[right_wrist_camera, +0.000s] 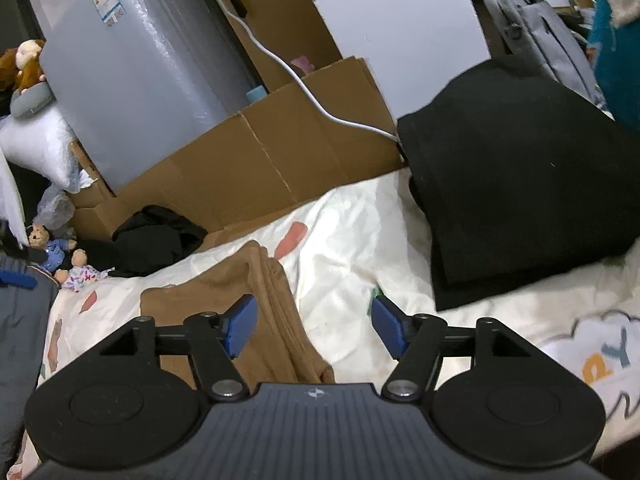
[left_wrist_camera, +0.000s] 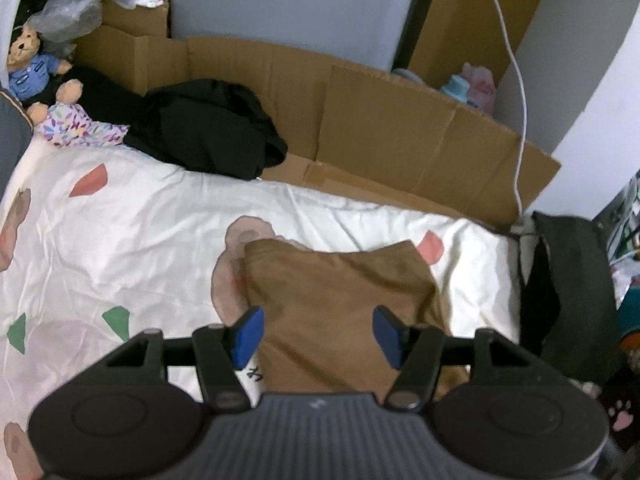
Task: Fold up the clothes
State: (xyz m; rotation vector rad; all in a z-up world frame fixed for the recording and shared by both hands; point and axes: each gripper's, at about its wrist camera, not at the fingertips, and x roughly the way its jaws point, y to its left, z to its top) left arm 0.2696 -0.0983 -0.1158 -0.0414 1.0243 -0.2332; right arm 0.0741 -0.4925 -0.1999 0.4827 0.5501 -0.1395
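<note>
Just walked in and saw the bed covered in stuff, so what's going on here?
Someone is folding clothes on the bed with a handheld claw in each hand. A brown garment lies folded on the white sheet. The left claw and right claw hover over it, both open and gripping nothing. A folded black garment sits nearby.

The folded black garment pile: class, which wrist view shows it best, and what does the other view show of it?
The right wrist view. There the folded black garment pile fills the upper right, its stacked layers and edges plain on the white printed bedcover. The left wrist view catches only a dark strip of it at the right edge, distorted and partly cut off.
</note>
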